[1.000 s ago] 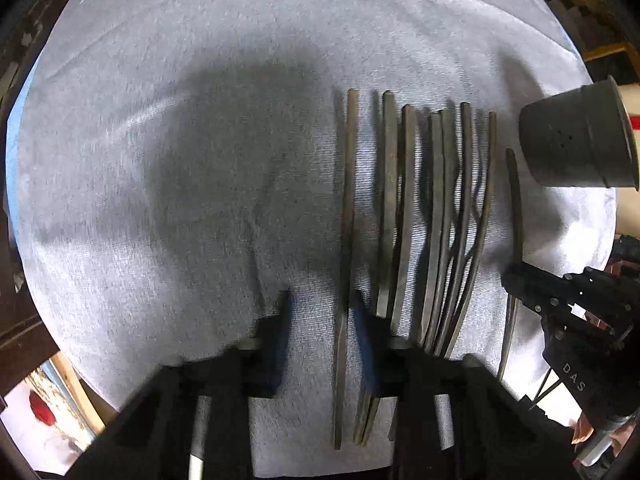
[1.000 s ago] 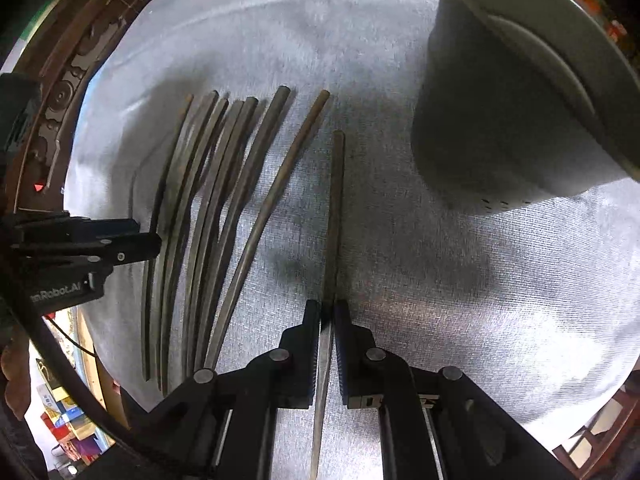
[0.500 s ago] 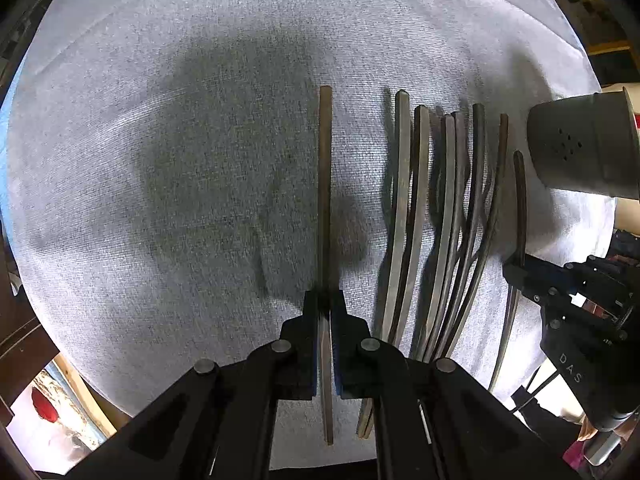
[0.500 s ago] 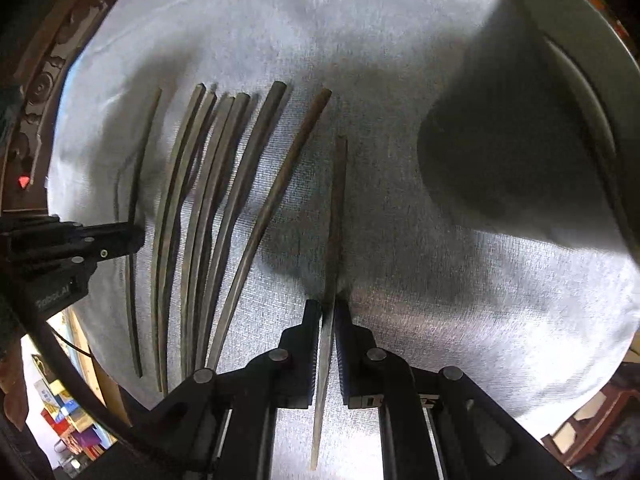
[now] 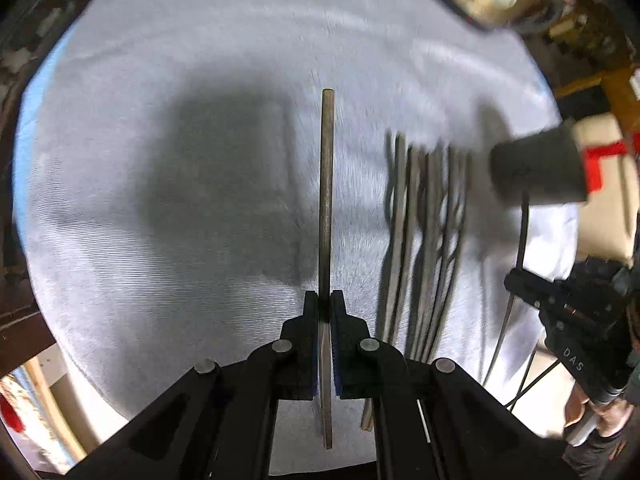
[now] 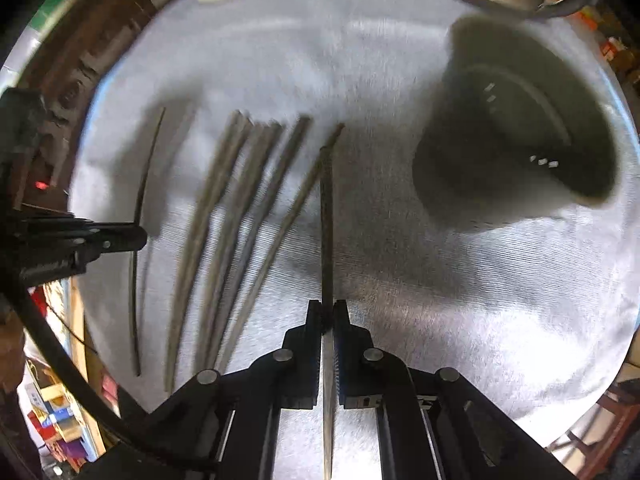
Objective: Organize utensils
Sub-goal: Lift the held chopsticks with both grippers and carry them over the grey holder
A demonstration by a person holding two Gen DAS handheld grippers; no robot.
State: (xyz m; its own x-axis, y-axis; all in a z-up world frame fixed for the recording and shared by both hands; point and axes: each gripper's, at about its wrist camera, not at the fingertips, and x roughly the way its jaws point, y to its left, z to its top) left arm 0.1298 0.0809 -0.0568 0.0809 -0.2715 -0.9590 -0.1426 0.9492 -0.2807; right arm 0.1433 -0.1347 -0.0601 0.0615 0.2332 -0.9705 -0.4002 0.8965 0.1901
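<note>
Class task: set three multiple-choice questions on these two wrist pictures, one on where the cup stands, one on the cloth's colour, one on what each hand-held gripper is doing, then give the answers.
1. Seen from the right wrist, the cup stands
A. right of the loose chopsticks
B. left of them
C. on them

2. The cloth is
A. red
B. pale grey
C. green

3. The left hand-held gripper and right hand-held gripper are
A. both open
B. one open
C. each shut on a chopstick

Answers: 1 A, the sticks lie left of it. 2 B, pale weave throughout. 3 C, a stick is clamped between each pair of fingers.
</note>
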